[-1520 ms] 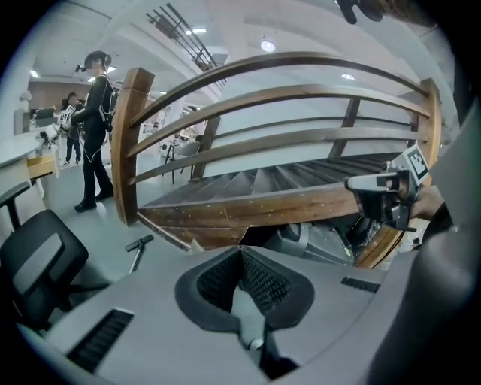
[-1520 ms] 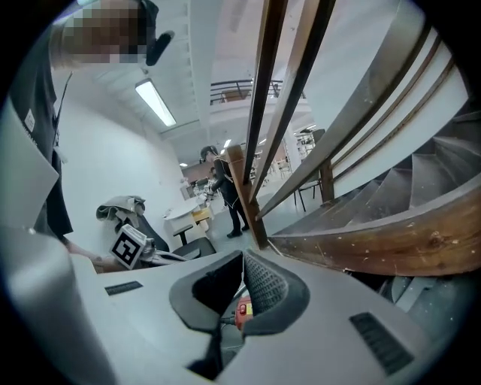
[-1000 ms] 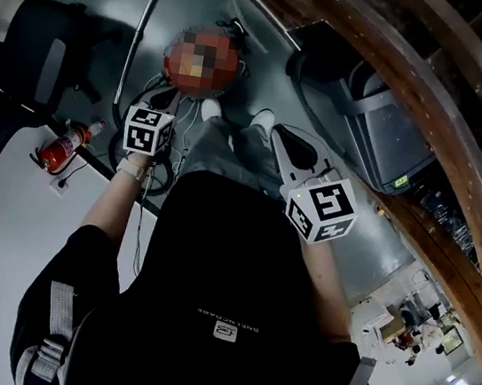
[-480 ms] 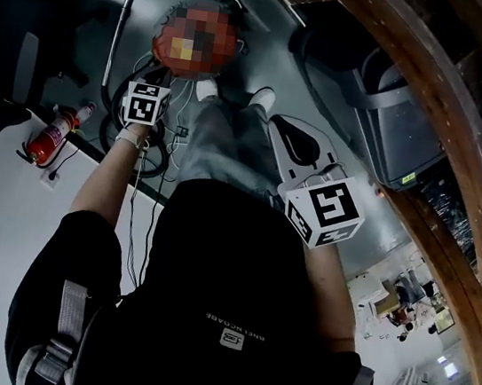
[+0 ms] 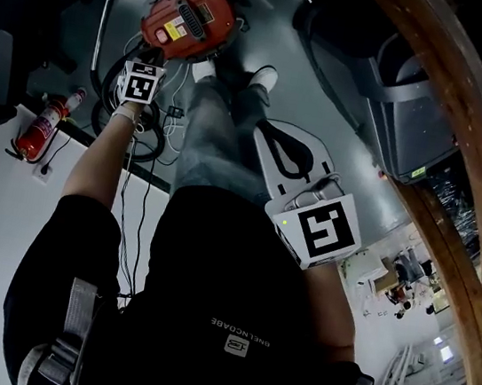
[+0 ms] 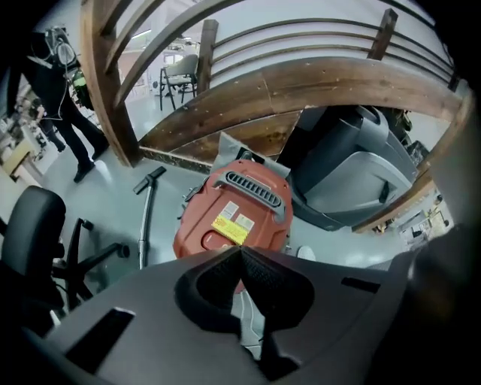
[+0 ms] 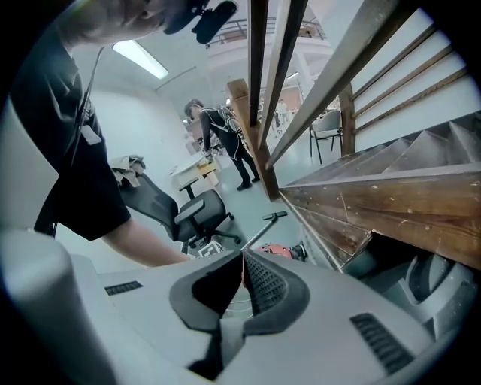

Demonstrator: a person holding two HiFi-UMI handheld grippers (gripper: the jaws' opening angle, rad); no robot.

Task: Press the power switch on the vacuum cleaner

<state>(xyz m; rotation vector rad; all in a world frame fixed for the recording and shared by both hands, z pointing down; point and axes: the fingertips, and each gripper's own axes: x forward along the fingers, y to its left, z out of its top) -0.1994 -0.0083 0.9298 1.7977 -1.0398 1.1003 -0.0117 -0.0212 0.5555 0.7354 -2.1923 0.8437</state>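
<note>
Left hand-held gripper (image 6: 240,250) advanced; jaws together near vacuum cleaner (image 6: 237,214) edge.

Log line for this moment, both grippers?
left gripper: shut, empty, aimed at red vacuum cleaner | right gripper: shut, empty, near torso | contact: unclear

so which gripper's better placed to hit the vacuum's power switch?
Left. The left gripper, jaws together, points at the red vacuum cleaner close ahead. The right gripper sits back near the person's waist, farther off.
</note>
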